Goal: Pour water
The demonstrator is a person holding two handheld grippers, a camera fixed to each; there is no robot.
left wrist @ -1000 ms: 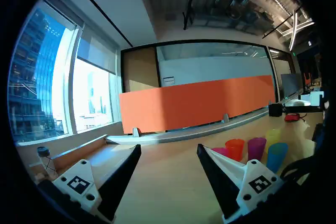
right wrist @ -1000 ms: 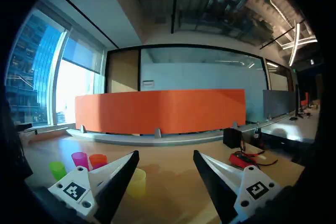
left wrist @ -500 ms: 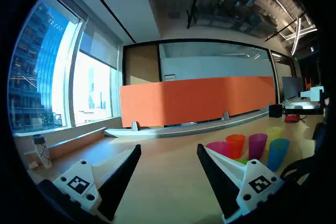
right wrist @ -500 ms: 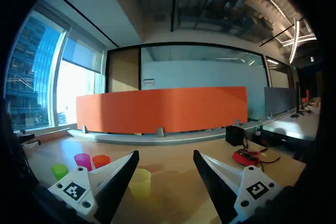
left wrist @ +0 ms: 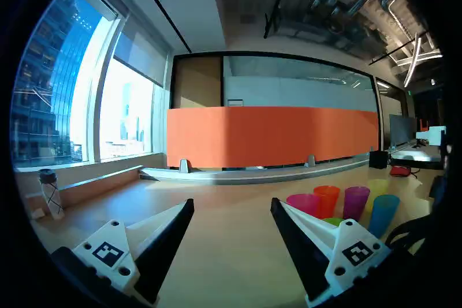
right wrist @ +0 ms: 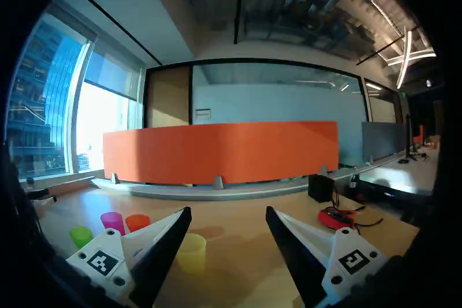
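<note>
Left claw is hovering wide open and empty over the worktop. The cups are standing upright, mouths up, beyond its right-hand finger, short of the far edge. Right claw is gaping wide and empty. The yellow cup is standing upright beside its left-hand finger.

My left gripper and right gripper
Each is showing two pointed fingers, white outside and black inside, every finger carrying a square black-and-white tag ringed by small screws.
</note>
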